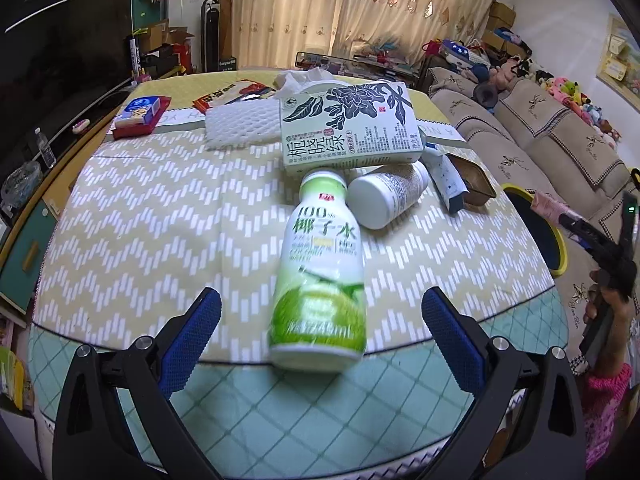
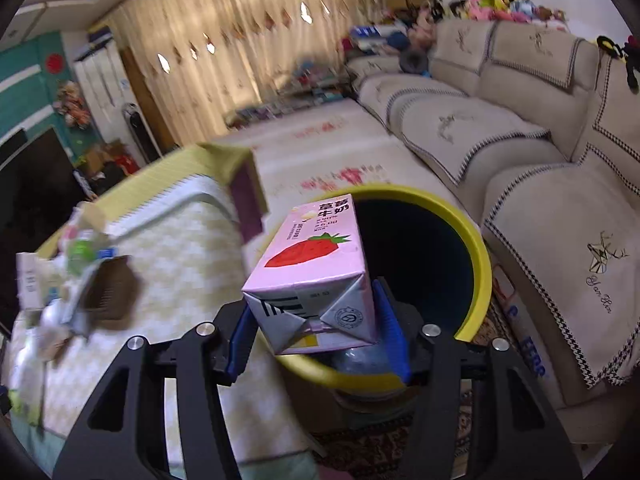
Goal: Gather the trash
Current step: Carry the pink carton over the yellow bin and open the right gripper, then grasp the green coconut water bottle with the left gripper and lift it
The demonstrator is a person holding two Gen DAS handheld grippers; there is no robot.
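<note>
left gripper [image 1: 320, 320]: jaws spread wide, blue pads clear of anything, angled down over the table's near edge | right gripper [image 2: 316, 320]: pads clamped on a carton's sides, angled down, beyond the table's right edge

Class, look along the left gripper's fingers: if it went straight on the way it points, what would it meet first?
Most likely the coconut water bottle lying between the open left gripper fingers' line, though depth is unclear.

pink carton [image 2: 316, 276], yellow-rimmed bin [image 2: 478, 248], green-white bottle [image 1: 320, 276]
</note>
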